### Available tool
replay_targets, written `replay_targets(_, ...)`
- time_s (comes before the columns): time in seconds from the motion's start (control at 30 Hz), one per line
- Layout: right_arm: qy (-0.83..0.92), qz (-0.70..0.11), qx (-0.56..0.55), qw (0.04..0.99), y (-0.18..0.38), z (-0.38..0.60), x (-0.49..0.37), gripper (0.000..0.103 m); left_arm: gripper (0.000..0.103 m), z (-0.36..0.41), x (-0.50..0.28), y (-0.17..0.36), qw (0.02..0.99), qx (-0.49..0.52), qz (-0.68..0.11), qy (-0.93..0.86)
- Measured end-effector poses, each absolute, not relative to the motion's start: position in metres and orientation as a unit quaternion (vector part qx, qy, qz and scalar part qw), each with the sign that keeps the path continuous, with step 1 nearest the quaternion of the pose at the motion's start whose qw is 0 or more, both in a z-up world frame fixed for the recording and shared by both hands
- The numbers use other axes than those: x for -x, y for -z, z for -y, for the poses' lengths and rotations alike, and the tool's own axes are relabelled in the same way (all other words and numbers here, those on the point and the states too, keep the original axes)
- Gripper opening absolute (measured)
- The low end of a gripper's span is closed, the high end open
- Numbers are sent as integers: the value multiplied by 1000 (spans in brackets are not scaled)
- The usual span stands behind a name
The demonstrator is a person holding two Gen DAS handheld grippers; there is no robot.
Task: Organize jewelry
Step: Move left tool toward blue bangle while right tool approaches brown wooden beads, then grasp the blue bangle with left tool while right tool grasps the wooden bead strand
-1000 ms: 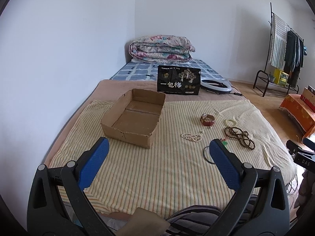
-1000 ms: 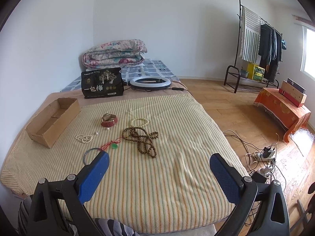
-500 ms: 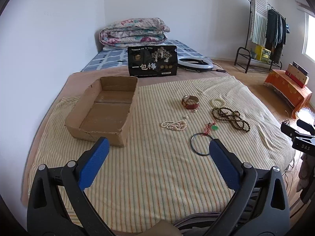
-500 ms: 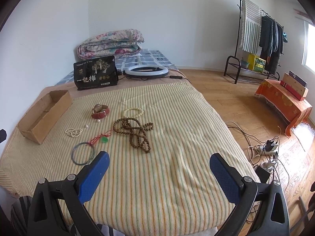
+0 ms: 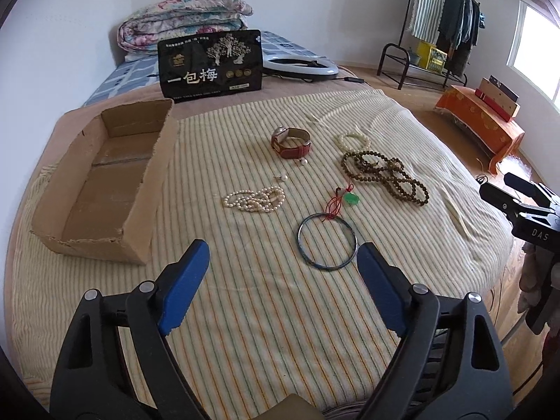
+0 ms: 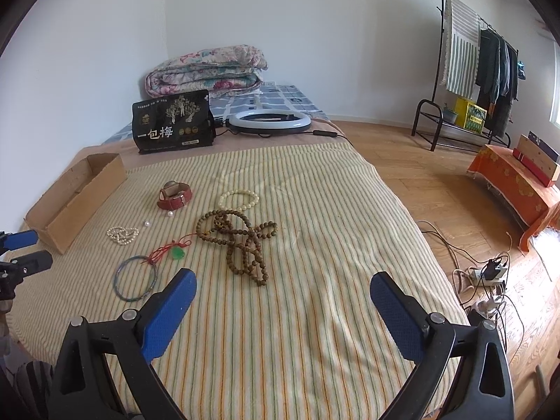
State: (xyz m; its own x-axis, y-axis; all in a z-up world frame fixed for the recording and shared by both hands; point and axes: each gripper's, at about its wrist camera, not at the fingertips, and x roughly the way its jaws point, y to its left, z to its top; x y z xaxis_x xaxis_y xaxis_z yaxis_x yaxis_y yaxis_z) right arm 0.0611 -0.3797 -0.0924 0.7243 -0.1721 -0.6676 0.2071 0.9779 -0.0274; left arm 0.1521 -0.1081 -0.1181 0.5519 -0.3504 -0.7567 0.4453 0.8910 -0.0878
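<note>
Jewelry lies on a striped blanket [image 5: 266, 315]: a dark bangle [image 5: 327, 241], a green pendant on red cord [image 5: 351, 198], a pearl string [image 5: 253, 201], a brown bead necklace [image 5: 385, 173], a cream bead bracelet [image 5: 352, 140], a red-strap watch [image 5: 291, 142] and two loose pearls [image 5: 303, 162]. An empty open cardboard box [image 5: 101, 182] sits to the left. My left gripper [image 5: 281, 266] is open and empty, just short of the bangle. My right gripper [image 6: 281, 288] is open and empty, in front of the brown beads [image 6: 241, 241].
A black printed bag [image 5: 210, 64] and a ring light [image 5: 301, 64] stand at the back, with folded quilts [image 5: 182, 33] behind. At the right are wooden floor, an orange-covered low table [image 6: 518, 182], a clothes rack [image 6: 469, 70] and power cables [image 6: 486, 280].
The left gripper has swung right and moved forward, down toward the bangle. The right gripper has edged forward toward the beads. Both have stayed open.
</note>
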Motion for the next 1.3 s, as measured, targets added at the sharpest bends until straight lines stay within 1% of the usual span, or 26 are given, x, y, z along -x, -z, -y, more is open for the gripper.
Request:
replay_targets(0.33, 89, -383, -41, 919, 115, 394, -88, 100, 90, 146, -186, 167, 832, -63, -487, 258)
replay_targets(0.57, 51, -415, -9, 908, 135, 395, -113, 100, 90, 167, -195, 191, 812, -70, -513, 271)
replay_targets(1.1, 1, -450, -5, 893, 164, 385, -158, 100, 90, 195, -199, 207, 825, -126, -500, 233)
replay_targets(1.3, -8, -457, 1, 889, 171, 376, -182, 99, 90, 195, -202, 210, 832, -119, -490, 232)
